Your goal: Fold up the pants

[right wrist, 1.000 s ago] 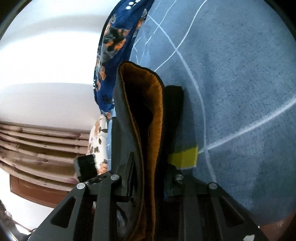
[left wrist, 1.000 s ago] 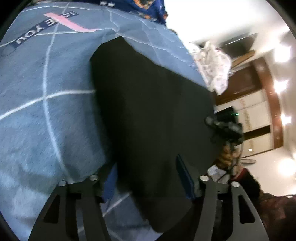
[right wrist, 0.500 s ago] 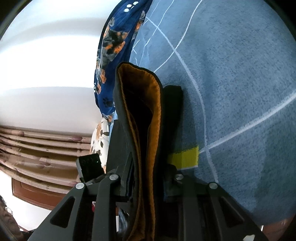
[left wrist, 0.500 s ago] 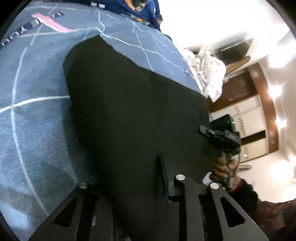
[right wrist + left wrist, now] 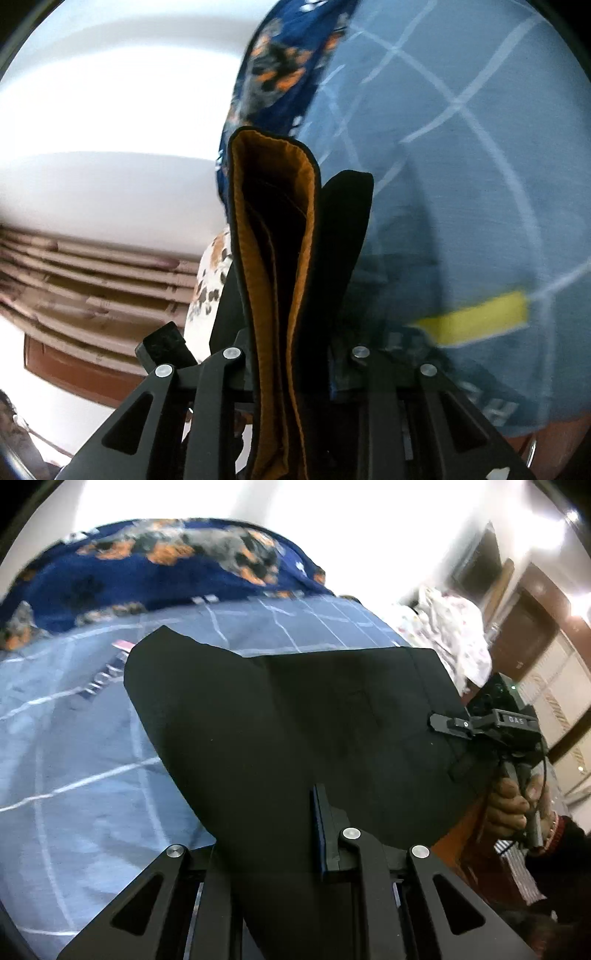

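- Your left gripper (image 5: 273, 834) is clamped on the black pants (image 5: 295, 716), where a second ago it stood open around the edge.
- You have lifted that edge; the dark blue floral blanket (image 5: 147, 572) now fills the top of the left view.
- Your right gripper (image 5: 291, 354) stays closed on the orange-lined waistband (image 5: 273, 229).
- The pants hang stretched between both grippers over the blue bedsheet (image 5: 74, 757).

Left gripper (image 5: 273, 834) is clamped on the near edge of the black pants (image 5: 295, 716), held up over the blue bedsheet (image 5: 74, 760), while the right gripper (image 5: 448, 725) pinches the far side.
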The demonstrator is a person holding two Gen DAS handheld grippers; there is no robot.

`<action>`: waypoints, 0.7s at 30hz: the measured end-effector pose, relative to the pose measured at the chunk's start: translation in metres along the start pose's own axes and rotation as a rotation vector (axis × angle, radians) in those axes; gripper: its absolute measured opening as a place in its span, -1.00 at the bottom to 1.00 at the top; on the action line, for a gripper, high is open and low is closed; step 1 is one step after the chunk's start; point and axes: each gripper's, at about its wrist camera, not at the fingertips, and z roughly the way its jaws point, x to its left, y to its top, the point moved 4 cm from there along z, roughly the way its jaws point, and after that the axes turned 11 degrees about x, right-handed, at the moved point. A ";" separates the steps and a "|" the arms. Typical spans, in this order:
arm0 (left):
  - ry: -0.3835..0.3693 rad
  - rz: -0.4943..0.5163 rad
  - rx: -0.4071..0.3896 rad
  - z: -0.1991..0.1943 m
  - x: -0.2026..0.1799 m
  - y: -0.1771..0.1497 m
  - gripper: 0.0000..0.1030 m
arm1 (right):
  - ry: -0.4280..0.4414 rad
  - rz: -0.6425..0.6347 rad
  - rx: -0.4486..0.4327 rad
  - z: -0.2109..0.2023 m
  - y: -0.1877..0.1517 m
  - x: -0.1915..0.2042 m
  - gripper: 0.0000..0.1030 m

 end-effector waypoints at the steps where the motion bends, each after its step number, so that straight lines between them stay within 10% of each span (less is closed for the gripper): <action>1: 0.025 -0.006 -0.016 -0.007 0.004 0.000 -0.70 | 0.000 -0.011 0.007 0.005 0.002 0.006 -0.56; 21: 0.291 -0.108 -0.163 -0.093 0.099 0.033 -0.70 | 0.043 -0.145 0.115 0.138 0.067 0.104 -0.56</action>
